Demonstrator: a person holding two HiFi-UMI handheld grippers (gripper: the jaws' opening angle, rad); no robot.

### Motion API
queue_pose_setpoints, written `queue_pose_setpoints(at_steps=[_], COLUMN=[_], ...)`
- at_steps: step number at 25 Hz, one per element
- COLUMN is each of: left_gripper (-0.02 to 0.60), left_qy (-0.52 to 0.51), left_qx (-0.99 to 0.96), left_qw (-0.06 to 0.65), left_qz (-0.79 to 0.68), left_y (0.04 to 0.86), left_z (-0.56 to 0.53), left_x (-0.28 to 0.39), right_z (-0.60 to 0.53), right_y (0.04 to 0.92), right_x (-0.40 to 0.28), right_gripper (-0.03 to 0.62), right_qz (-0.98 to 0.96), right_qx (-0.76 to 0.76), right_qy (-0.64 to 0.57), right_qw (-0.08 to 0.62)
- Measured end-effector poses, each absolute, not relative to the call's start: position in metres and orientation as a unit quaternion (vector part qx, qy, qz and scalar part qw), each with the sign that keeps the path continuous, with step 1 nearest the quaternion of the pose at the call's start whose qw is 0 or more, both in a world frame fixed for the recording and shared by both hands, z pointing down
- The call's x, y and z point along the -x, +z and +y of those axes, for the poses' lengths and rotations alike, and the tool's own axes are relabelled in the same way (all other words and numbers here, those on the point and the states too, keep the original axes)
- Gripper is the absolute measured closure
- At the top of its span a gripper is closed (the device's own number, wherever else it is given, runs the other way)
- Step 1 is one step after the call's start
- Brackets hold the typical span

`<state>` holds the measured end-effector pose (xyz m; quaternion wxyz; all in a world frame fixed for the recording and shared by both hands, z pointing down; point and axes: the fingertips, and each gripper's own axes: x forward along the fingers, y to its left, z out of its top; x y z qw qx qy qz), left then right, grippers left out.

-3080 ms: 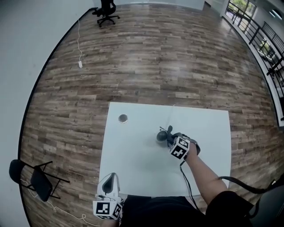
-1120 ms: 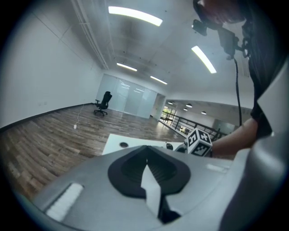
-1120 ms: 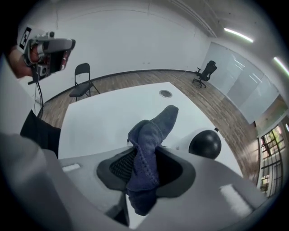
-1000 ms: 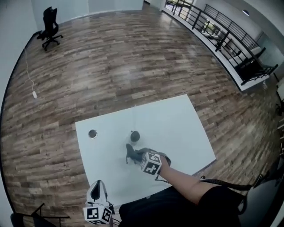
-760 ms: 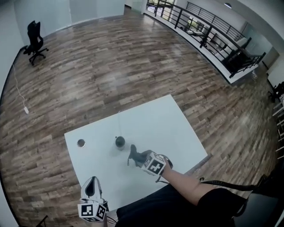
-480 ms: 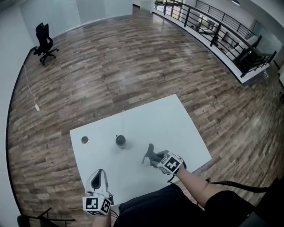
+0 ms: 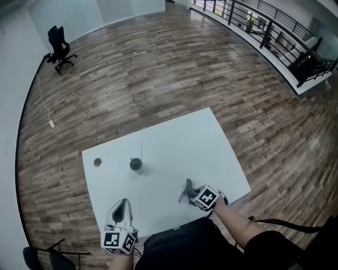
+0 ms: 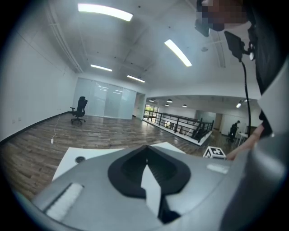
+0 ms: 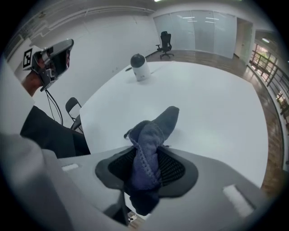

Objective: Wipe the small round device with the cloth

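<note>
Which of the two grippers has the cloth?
The right gripper: the blue-grey cloth sits between its jaws, which have just been opening. The left gripper's jaws are together, with nothing between them.

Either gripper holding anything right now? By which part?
The right gripper holds the cloth by a bunched fold, one end poking out past the jaws, which have just been opening a little. Left gripper: jaws together, nothing held.

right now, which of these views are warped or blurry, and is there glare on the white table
Head view: strong fisheye, the floor curves; table evenly lit, no glare. Left gripper view: dark round vignette, ceiling lights blown out. Right gripper view: same vignette, cloth up close slightly soft, small round device sharp.
</note>
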<state>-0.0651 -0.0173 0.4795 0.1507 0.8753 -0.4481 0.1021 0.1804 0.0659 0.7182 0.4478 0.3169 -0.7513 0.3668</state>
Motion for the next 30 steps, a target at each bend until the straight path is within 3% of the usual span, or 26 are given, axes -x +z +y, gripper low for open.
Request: queue_pose_setpoints(at_steps=[6, 11, 16, 22, 30], left_gripper=[0.575, 0.575, 0.575, 0.575, 0.575], left_qy=[0.115, 0.106, 0.099, 0.094, 0.066], left_qx=[-0.875, -0.878, -0.884, -0.890, -0.885], left_qw=[0.156, 0.155, 0.147, 0.135, 0.114], left_qz=[-0.443, -0.439, -0.433, -0.425, -0.447], left_y=[0.485, 0.484, 0.479, 0.472, 0.450], left_z=[-0.015, -0.021, -0.024, -0.024, -0.036], left_x=[0.055, 0.043, 0.034, 0.026, 0.045], right_z=[0.075, 0.061, 0.048, 0.018, -0.040], right_y=[0.723, 0.724, 0.718, 0.680, 0.543], right_x=[-0.193, -0.233, -0.250, -0.223, -0.160], right_gripper=[0.408, 0.284, 0.279, 0.279, 0.279], right_qz=[-0.742, -0.708, -0.696, -0.751, -0.817], right_qx=[-0.296, -0.327, -0.355, -0.416, -0.510], right_qy=[0.367, 0.296, 0.233, 0.165, -0.026], right_qw=[0.477, 0.551, 0.580, 0.485, 0.268])
